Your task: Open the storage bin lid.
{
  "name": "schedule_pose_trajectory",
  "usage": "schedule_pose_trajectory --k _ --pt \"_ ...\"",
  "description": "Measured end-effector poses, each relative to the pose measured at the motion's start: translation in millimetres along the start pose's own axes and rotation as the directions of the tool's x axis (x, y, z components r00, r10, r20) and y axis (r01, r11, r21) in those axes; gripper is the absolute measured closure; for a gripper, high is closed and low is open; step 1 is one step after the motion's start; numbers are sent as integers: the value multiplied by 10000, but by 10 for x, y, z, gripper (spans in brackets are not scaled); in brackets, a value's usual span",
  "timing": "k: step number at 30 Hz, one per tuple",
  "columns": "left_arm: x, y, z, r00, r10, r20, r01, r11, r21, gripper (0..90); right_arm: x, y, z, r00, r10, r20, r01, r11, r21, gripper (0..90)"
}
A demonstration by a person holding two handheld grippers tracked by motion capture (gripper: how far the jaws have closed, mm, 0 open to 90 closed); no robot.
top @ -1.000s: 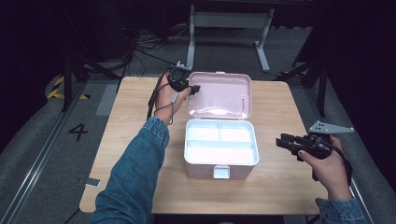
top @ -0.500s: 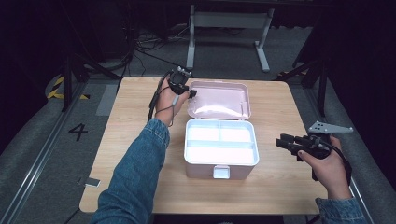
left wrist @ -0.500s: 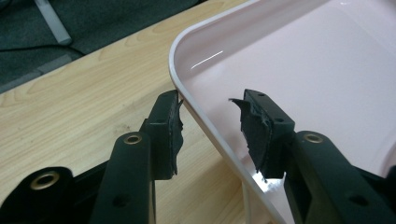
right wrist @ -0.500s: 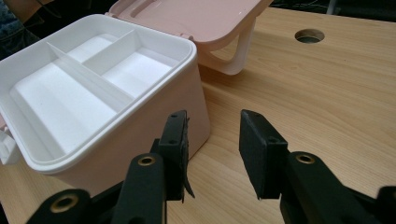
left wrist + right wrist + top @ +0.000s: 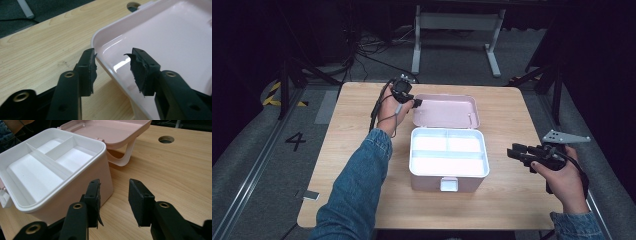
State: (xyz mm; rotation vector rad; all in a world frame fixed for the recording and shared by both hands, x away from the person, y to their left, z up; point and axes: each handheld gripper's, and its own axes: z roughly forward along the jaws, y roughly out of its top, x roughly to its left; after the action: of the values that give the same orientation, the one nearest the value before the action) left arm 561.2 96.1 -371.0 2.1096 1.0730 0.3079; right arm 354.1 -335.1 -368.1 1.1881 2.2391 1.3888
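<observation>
The pink box (image 5: 448,160) sits mid-table (image 5: 357,115) with its lid (image 5: 445,110) swung back flat behind it, hinged along the far edge and lying with its long axis across the table. The left tool (image 5: 408,98) is at the lid's left end; in the left gripper view its jaws stand apart and straddle the lid's rim (image 5: 105,60) near a rounded corner, one pad outside over the wood, the other over the glossy inner face, gripping nothing yet. So the lid lies directly ahead of the left tool, and a closing squeeze there would likely catch the rim. The right tool (image 5: 518,151) hovers well to the right of the box, jaws parted and empty, pointing at the box's right wall (image 5: 100,180). The left hand (image 5: 388,110) is clearly the nearer one for lifting the lid.
</observation>
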Motion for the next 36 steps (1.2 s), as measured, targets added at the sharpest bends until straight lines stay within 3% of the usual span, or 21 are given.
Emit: schedule_pose_trajectory --k 2,7,14,17,28,31,36 --pt "-15 0 -74 9999 66 -110 -68 9999 -142 514 2 1 -1 10000 -4 2 4 10000 -7 620" --pt "-110 -31 -430 9991 389 161 -375 9960 -815 486 27 23 17 10000 -56 -59 56 10000 -20 617" --pt "-295 -134 -931 9929 1132 354 -1080 9864 -1240 459 19 75 71 9998 -112 -171 112 9999 -26 613" --pt "-359 -227 -1152 9889 1424 428 -1360 9825 -1274 454 3 102 75 9997 -126 -210 125 9999 -26 605" --pt "-451 -549 -1714 9875 1538 344 -1481 9802 -1316 437 -87 252 129 9996 -191 -212 189 9998 -101 580" --pt "-462 -669 -1802 9846 1735 219 -1705 9802 -1002 411 -117 296 157 9993 -200 -324 200 9998 2 549" --pt "-458 -905 -1910 9853 1705 -70 -1707 9837 -561 390 -192 333 188 9994 -355 61 353 9990 268 533"
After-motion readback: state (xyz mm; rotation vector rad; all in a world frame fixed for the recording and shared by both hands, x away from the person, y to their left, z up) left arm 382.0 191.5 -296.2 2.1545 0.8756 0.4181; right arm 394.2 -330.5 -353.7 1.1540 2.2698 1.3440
